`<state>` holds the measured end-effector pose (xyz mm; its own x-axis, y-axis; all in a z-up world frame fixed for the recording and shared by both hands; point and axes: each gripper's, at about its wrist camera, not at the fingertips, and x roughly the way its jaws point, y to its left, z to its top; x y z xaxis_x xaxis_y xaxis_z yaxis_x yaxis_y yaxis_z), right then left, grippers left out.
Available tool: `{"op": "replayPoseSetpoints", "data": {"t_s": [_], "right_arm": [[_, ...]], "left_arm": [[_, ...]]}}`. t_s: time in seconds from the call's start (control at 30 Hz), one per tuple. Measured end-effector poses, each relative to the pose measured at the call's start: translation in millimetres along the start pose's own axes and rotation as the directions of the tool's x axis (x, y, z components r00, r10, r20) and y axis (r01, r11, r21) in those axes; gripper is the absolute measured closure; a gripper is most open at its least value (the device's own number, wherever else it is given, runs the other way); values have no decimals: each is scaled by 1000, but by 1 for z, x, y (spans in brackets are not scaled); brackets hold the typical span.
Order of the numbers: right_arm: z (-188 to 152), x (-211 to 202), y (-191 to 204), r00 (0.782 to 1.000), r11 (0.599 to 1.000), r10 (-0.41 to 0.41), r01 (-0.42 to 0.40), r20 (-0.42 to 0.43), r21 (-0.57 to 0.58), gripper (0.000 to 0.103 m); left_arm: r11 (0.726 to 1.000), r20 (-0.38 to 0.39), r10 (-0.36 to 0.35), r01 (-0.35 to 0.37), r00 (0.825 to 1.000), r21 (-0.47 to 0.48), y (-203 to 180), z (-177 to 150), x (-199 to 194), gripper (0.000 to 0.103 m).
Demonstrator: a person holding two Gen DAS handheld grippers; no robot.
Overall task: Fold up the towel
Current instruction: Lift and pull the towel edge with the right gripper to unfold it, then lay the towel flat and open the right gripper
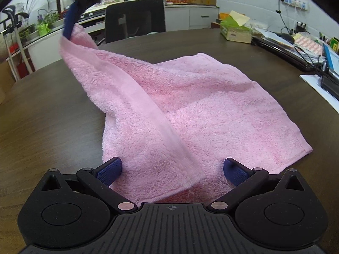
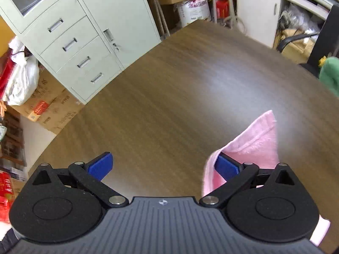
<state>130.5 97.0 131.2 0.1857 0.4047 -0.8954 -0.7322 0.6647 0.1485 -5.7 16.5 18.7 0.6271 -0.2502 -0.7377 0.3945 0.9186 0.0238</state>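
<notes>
A pink towel [image 1: 190,105] lies on the dark wooden table [image 1: 53,127], with one corner pulled up toward the far left. That raised corner hangs on a blue finger [image 1: 69,22] of my right gripper, held by a hand at the top of the left wrist view. In the right wrist view my right gripper [image 2: 163,165] stands wide open. The towel corner [image 2: 256,144] is draped over its right finger, and its left finger is bare. My left gripper [image 1: 172,169] is open low over the towel's near end, with the folded-over hem between its spread fingers.
A black office chair [image 1: 135,19] stands behind the table. Boxes, papers, a laptop and cables [image 1: 286,42] crowd the table's right side. In the right wrist view, grey drawer cabinets [image 2: 84,42] and cardboard boxes stand beyond the table edge, and a green object [image 2: 330,74] sits at the right.
</notes>
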Motion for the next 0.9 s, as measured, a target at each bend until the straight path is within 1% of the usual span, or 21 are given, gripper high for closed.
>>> {"op": "replayPoseSetpoints", "data": {"t_s": [0.07,0.1,0.13,0.17,0.23,0.27,0.33,0.37,0.4,0.43,0.47,0.5,0.53,0.57,0.6,0.67,0.7,0.73,0.8,0.83,0.9], "right_arm": [[-1,3,5,991,992,-127,125,-45,-29,1],[-3,1,5,989,990,-136,135,-55,-29,1],[-6,-6,2,998,998,-63,63,-28,-12,1],[-11,-16,-1,1000,1000,15,-15,24,-2,1],[-23,-34,-10,985,993,117,-119,127,9,1],[-32,-42,-17,977,990,133,-139,165,28,1],[-50,-52,-32,969,985,140,-157,205,65,1],[-59,-55,-40,967,984,135,-156,216,86,1],[-69,-56,-49,969,983,112,-141,218,120,1],[-86,-57,-59,971,978,93,-130,219,161,1],[-102,-58,-69,971,973,92,-135,220,186,1],[-123,-59,-80,968,966,95,-146,234,214,1],[-146,-61,-92,963,954,95,-160,253,252,1],[-160,-59,-101,959,944,102,-177,266,277,1],[-176,-56,-112,950,928,123,-212,286,306,1],[-221,-53,-134,918,870,178,-315,355,378,1],[-244,-51,-143,900,840,202,-362,387,404,1],[-266,-49,-150,881,810,224,-406,417,422,1],[-292,-47,-158,860,780,241,-448,450,437,1],[-307,-45,-160,848,767,252,-469,467,438,1],[-321,-39,-161,834,755,268,-493,483,432,0]], "left_arm": [[1000,-1,8,-8,1000,-14,4,1,0,0],[1000,-1,14,-14,1000,-23,6,2,-1,0],[999,-3,24,-24,1000,-35,10,3,-1,0],[997,-11,44,-45,999,-57,16,4,-1,0],[992,-19,72,-74,997,-99,30,4,-2,0],[989,-20,84,-86,996,-122,39,4,-3,0],[978,-24,118,-121,993,-170,58,1,-6,0],[972,-31,133,-136,991,-191,68,-1,-8,0],[966,-36,145,-149,989,-211,77,-2,-10,0],[961,-37,155,-160,987,-227,85,-4,-12,0],[955,-36,175,-178,984,-236,91,-5,-15,0],[947,-34,210,-212,977,-241,95,-6,-18,0],[932,-31,271,-270,962,-244,98,-7,-20,0],[913,-28,329,-326,944,-247,101,-7,-22,0],[894,-28,377,-372,926,-252,104,-7,-24,0],[858,-35,435,-426,900,-288,115,-8,-29,0],[850,-34,437,-425,899,-312,120,-8,-31,0],[846,-28,430,-413,903,-336,125,-9,-34,0],[841,6,403,-368,915,-398,134,-11,-42,0],[844,36,395,-347,918,-410,134,-11,-45,0],[858,119,378,-299,918,-417,130,-13,-55,0]]}}
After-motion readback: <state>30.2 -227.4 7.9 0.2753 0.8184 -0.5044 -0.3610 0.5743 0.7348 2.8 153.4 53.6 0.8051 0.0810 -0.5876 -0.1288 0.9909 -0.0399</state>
